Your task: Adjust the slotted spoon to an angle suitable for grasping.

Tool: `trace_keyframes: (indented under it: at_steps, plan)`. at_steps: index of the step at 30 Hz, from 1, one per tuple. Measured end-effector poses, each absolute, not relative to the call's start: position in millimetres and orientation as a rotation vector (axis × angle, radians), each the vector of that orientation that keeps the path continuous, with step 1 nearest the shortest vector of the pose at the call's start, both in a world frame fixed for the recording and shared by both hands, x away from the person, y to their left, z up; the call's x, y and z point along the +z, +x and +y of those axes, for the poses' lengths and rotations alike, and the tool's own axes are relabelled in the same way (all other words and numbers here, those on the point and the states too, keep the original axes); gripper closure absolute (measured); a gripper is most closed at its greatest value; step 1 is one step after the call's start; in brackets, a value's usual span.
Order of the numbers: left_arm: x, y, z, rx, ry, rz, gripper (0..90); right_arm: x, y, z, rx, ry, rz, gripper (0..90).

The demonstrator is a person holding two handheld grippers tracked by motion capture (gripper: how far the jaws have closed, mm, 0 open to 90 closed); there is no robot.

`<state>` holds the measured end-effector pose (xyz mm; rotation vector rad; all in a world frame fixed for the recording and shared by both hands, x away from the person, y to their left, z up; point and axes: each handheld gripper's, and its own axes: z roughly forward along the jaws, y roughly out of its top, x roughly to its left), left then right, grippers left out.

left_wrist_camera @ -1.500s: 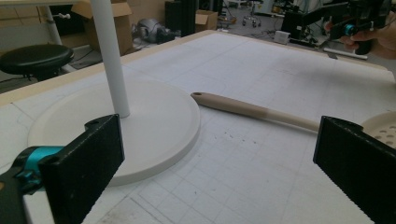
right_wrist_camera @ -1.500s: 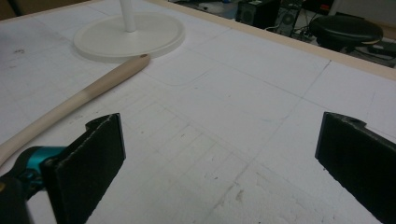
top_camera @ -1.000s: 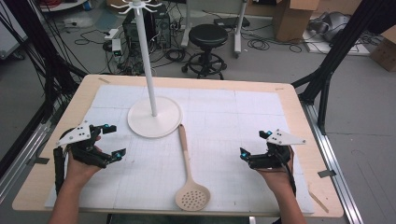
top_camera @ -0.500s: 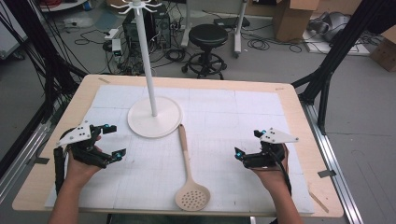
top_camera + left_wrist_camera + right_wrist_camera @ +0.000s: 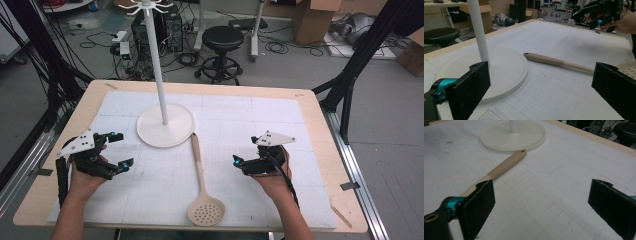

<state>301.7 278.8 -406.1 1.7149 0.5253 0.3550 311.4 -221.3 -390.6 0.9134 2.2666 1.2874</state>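
While unheld, spoon (image 5: 202, 190) between claws

Both forearms come in from the near edge, each hand wrapped around a gripper held low over the bench. The left gripper (image 5: 118, 150) sits at the left, its jaws spread wide and pointing inward to the right. The right gripper (image 5: 239, 163) sits at the right, jaws likewise wide apart, pointing left, empty.

Between the wide-spread left tongs (image 5: 541, 92), a beige slotted spoon (image 5: 556, 62) lies beside the white stand base (image 5: 506, 67).
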Motion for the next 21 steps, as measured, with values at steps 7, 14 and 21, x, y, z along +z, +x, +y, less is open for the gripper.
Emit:
trace_keyframes:
  at_steps: [7, 14, 21]
  plan:
    - [-404, 303, 280, 0.363, 1.7, 0.525, 2.5, -391, 321, -201, 1.289, 0.828, 2.386, 51.6]
    - [-405, 304, 279, 0.36, 1.709, 0.52, 2.4, -392, 323, -183, 1.24, 0.801, 2.454, 76.1]
    - [-401, 307, 277, 0.366, 1.696, 0.512, 2.5, -394, 323, -151, 1.219, 0.699, 2.61, 89.8]
